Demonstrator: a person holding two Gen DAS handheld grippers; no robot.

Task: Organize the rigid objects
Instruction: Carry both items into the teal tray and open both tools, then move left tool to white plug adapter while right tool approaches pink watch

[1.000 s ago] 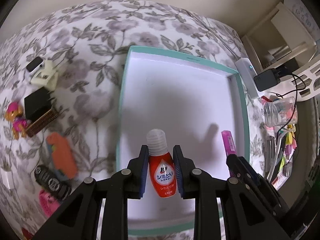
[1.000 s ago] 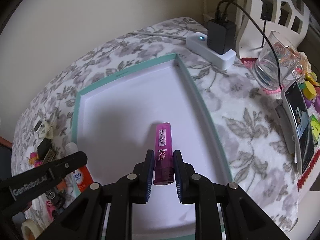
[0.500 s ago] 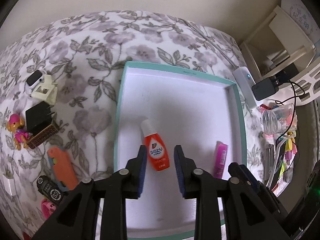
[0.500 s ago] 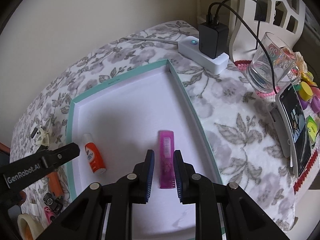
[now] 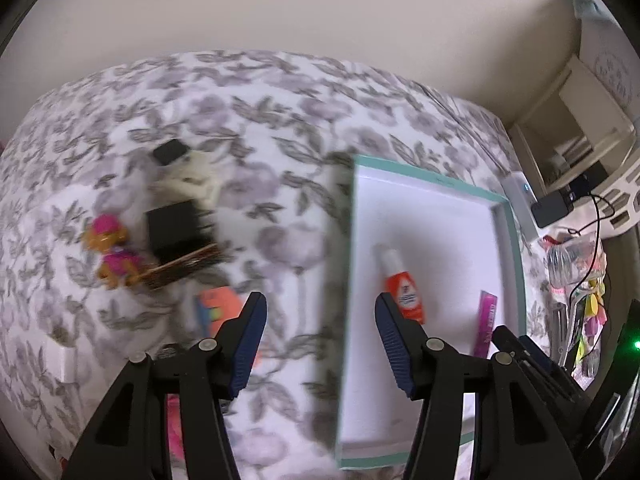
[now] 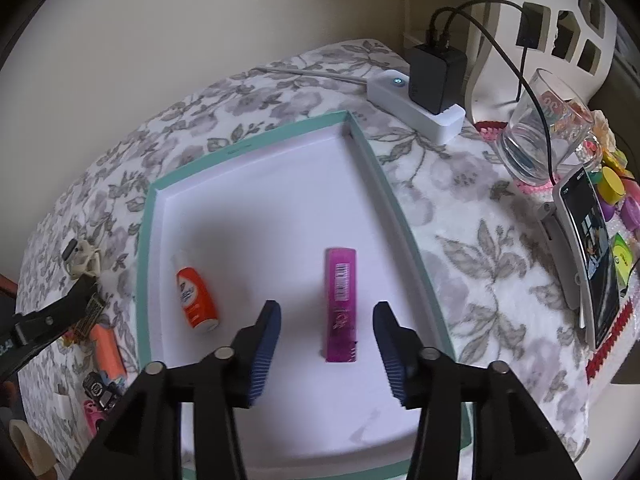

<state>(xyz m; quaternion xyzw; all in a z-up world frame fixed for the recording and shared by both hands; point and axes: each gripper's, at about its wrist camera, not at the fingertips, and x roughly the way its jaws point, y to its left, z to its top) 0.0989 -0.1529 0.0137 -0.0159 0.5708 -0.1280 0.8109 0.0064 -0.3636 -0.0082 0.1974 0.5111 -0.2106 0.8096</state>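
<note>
A white tray with a teal rim (image 6: 408, 236) (image 5: 352, 216) lies on the floral cloth. In it lie an orange bottle with a white cap (image 6: 196, 300) (image 5: 402, 288) and a magenta stick (image 6: 341, 304) (image 5: 486, 322). My right gripper (image 6: 326, 320) hovers above the stick's near end, its jaws opening, pads clear of it. My left gripper (image 5: 320, 322) hangs over the cloth at the tray's left rim, jaws opening with nothing between them. Left of the tray lie a pink dog toy (image 5: 112, 252), a black block (image 5: 174, 230), a cream clip (image 5: 192, 178) and an orange piece (image 5: 220, 308).
A white power strip with a black charger (image 6: 424, 96) sits behind the tray. A glass (image 6: 540, 132), a phone on a stand (image 6: 588, 248) and coloured caps (image 6: 612, 188) crowd the right side. More small objects (image 6: 100, 388) lie at the cloth's left near edge.
Both grippers let go: the bottle and the stick now lie loose in the tray. My left gripper swung left, out over the cloth. The right one stayed put and its jaws spread.
</note>
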